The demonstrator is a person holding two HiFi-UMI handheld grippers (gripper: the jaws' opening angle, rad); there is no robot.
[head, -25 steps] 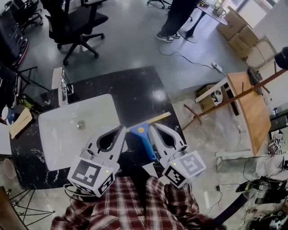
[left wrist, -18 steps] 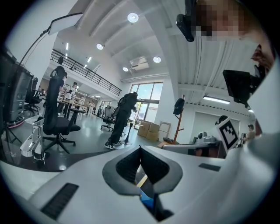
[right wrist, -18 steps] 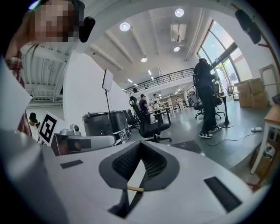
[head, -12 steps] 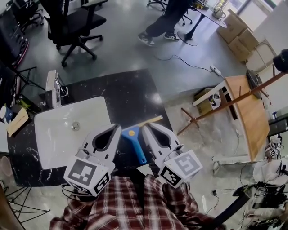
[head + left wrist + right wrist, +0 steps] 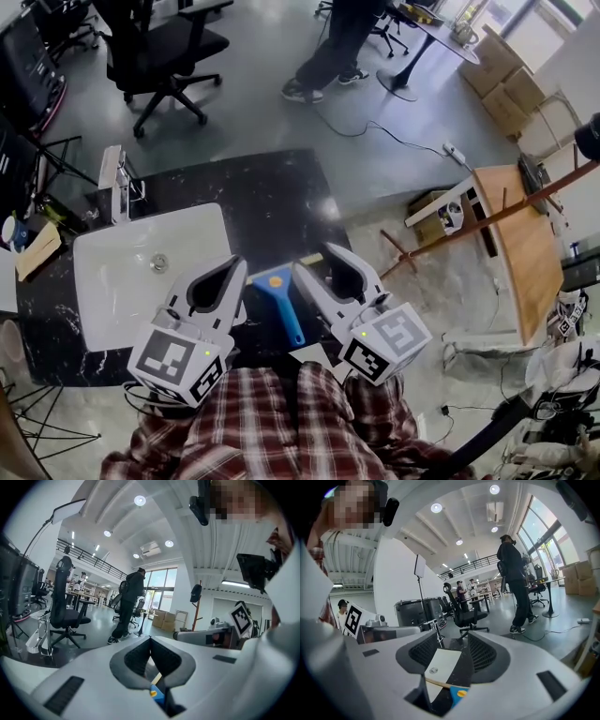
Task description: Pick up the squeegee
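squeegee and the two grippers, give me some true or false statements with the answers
1. The squeegee lies on the black counter. True.
2. The right gripper is clamped on the squeegee. False: its jaws are opening and the pads press on nothing.
3. The squeegee's handle is red. False: it is blue.
4. The left gripper has its jaws together. True.
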